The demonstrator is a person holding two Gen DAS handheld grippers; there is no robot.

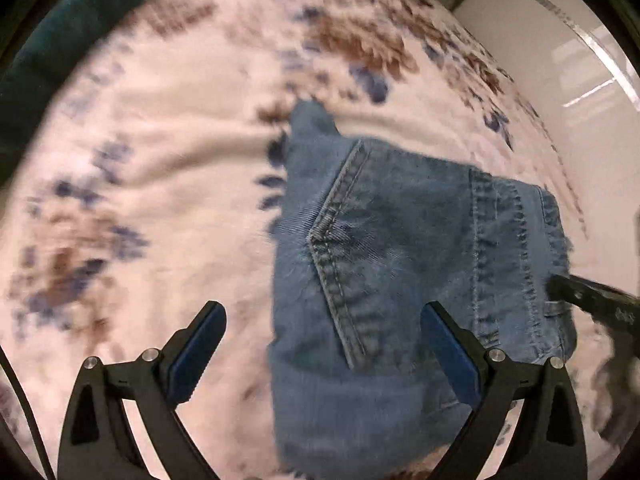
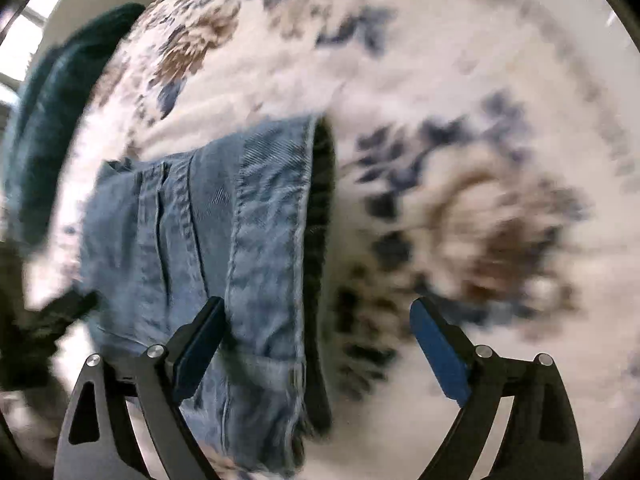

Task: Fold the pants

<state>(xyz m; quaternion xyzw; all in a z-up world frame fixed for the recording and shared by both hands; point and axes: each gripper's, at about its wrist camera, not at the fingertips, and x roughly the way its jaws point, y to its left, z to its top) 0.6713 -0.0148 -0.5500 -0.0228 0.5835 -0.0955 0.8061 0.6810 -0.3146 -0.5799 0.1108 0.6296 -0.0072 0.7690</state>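
Observation:
Folded blue denim pants [image 1: 400, 260] lie on a white bedspread with blue and brown flowers [image 1: 160, 184]. A back pocket seam shows on top. My left gripper [image 1: 324, 320] is open and empty, just above the near left part of the pants. The other gripper's black finger [image 1: 592, 296] shows at the pants' right edge. In the right wrist view the pants [image 2: 224, 232] lie left of centre, with a dark shadowed edge on their right side. My right gripper [image 2: 316, 316] is open and empty, over the pants' right edge. Both views are motion blurred.
A dark teal cushion or blanket [image 1: 52, 40] lies at the far left of the bed, and it also shows in the right wrist view [image 2: 52, 128]. A white wall or cabinet [image 1: 560, 48] stands past the bed's right edge. The bedspread [image 2: 480, 160] stretches right of the pants.

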